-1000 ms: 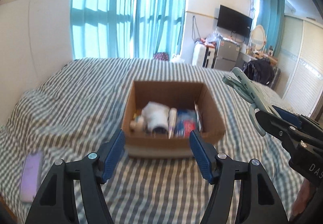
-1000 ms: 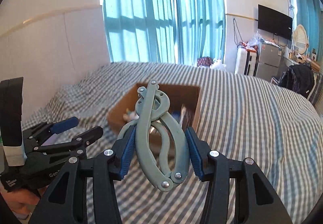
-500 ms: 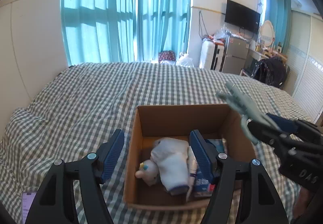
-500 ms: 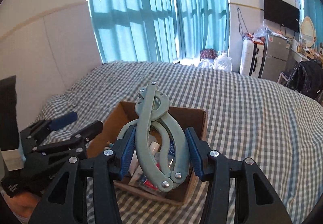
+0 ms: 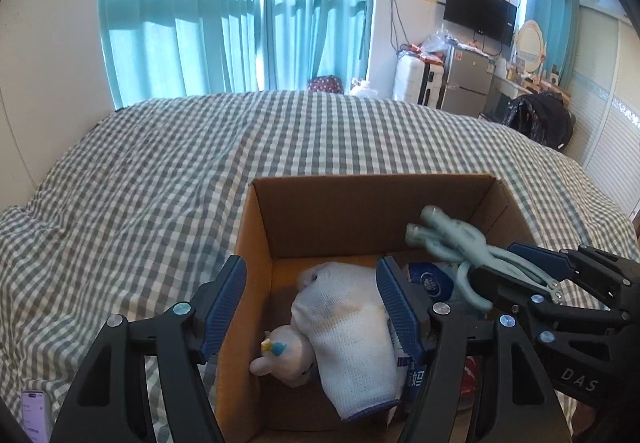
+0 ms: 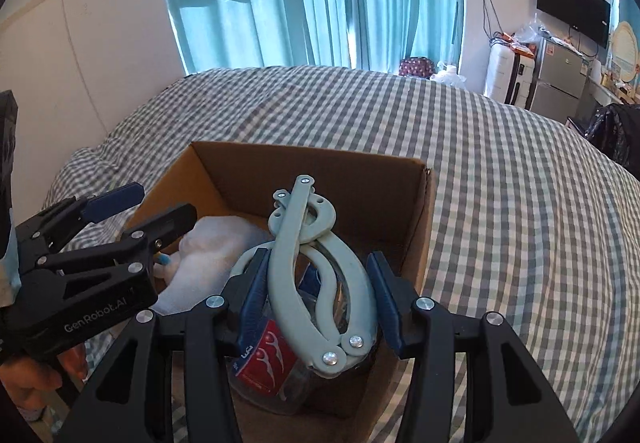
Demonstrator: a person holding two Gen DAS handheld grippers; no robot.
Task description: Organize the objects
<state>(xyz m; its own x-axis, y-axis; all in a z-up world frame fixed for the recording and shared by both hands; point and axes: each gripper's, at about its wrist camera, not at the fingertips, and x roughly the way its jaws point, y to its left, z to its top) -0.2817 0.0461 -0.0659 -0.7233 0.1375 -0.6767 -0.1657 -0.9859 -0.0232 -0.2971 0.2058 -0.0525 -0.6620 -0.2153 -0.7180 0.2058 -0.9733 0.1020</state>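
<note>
An open cardboard box [image 5: 372, 219] stands on the checked bed; it also shows in the right wrist view [image 6: 312, 171]. Inside lie a white knitted sock [image 5: 348, 327], a small white toy figure [image 5: 284, 357], a blue packet [image 5: 430, 281] and a clear jar with a red label [image 6: 268, 359]. My right gripper [image 6: 316, 283] is shut on a grey-green plastic jar-opener tool [image 6: 316, 267] and holds it over the box's right side; the tool also shows in the left wrist view [image 5: 452, 243]. My left gripper [image 5: 312, 307] is open and empty over the box's left half.
A phone [image 5: 36, 415] lies on the checked bedspread [image 5: 160, 171] at the lower left. Teal curtains [image 5: 240, 11] hang behind the bed. A fridge [image 5: 468, 83], a suitcase, a wall TV and a dark bag [image 5: 540, 123] stand at the far right.
Both grippers have moved forward and down over the box, which now fills the lower views. The right gripper has carried the jar-opener tool above the box's inside.
</note>
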